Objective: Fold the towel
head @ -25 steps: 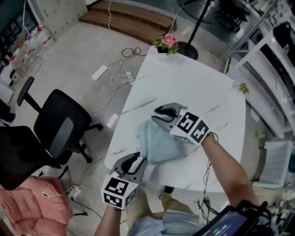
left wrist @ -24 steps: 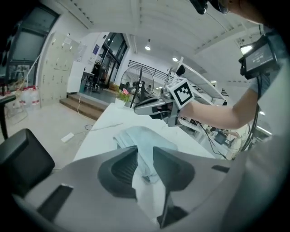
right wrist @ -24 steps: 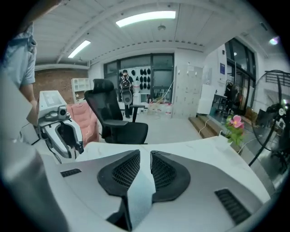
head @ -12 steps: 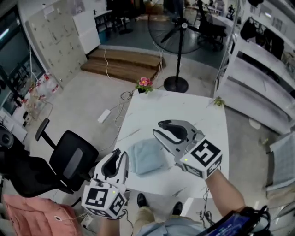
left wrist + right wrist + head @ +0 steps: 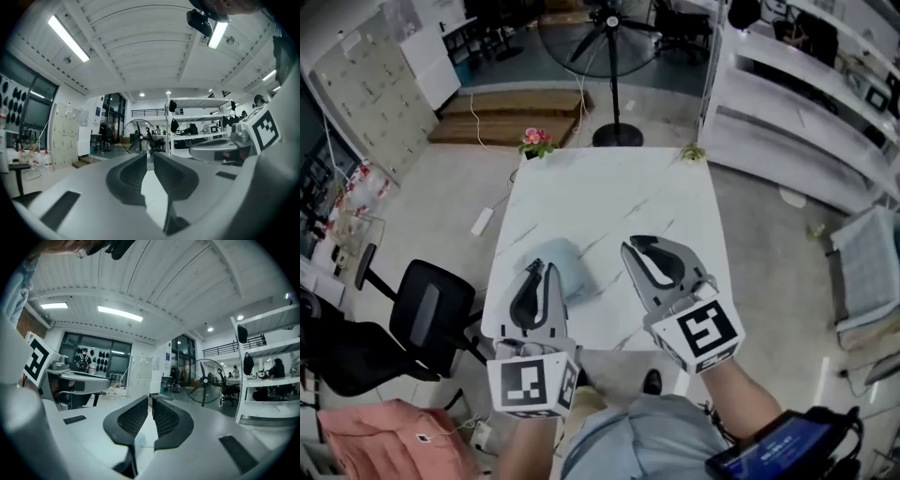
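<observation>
The towel point(image 5: 572, 269) is a pale blue cloth gathered into a small, rounded, folded bundle with soft edges. It lies on the white, grey-veined surface point(image 5: 609, 192), close to that surface's near left corner. In the head view the left fingers point(image 5: 538, 268) cross in front of the bundle's left edge, while the right fingers point(image 5: 631, 247) stand to its right with a strip of bare surface between them and the cloth. Neither pair touches the towel. Both are held up above it and point out level into the room, so each gripper view looks over its own tips at a standing fan, shelving and ceiling lights. The left fingers point(image 5: 149, 155) have just been closing and stand almost together, with a narrow gap and nothing in it. The right fingers point(image 5: 151, 400) have likewise just been closing, down to a thin slit, and hold nothing
</observation>
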### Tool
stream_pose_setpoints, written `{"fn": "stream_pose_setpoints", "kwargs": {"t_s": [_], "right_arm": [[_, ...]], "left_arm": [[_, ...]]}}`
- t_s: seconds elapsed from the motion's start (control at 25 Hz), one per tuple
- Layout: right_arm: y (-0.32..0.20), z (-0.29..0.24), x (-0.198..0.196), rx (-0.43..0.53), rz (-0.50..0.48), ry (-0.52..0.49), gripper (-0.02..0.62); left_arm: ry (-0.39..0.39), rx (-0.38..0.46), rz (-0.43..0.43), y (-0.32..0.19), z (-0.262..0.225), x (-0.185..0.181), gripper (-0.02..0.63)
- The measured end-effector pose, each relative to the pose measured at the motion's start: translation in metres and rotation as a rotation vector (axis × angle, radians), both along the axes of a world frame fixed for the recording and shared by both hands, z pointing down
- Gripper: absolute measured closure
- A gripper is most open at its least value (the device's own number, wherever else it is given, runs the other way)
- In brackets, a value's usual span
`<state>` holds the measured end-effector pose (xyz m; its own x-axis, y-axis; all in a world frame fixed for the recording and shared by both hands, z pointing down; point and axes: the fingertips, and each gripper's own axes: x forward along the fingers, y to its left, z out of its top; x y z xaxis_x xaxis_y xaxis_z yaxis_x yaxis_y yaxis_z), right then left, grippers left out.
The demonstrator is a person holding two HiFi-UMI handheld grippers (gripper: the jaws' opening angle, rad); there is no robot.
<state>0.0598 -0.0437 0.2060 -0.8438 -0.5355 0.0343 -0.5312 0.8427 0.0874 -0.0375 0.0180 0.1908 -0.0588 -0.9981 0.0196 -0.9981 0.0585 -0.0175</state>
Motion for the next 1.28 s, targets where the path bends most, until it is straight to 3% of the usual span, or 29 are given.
{"fn": "stream_pose_setpoints", "kwargs": {"t_s": [0.12, 0.52, 1.28], "right_arm": [[0.000, 0.003, 0.020, 0.019, 0.030, -0.012, 0.578], [0.008, -0.026, 0.054, 0.083, 0.056, -0.058, 0.581], [0.015, -0.042, 0.056, 0.120, 0.041, -0.093, 0.583]], "left_arm": [[-0.002, -0.004, -0.003, -0.002, 0.004, 0.020, 0.565], [-0.061, 0.058, -0.018, -0.005, -0.030, 0.051, 0.578], [-0.081, 0.077, -0.019, 0.000, -0.037, 0.061, 0.578]]}}
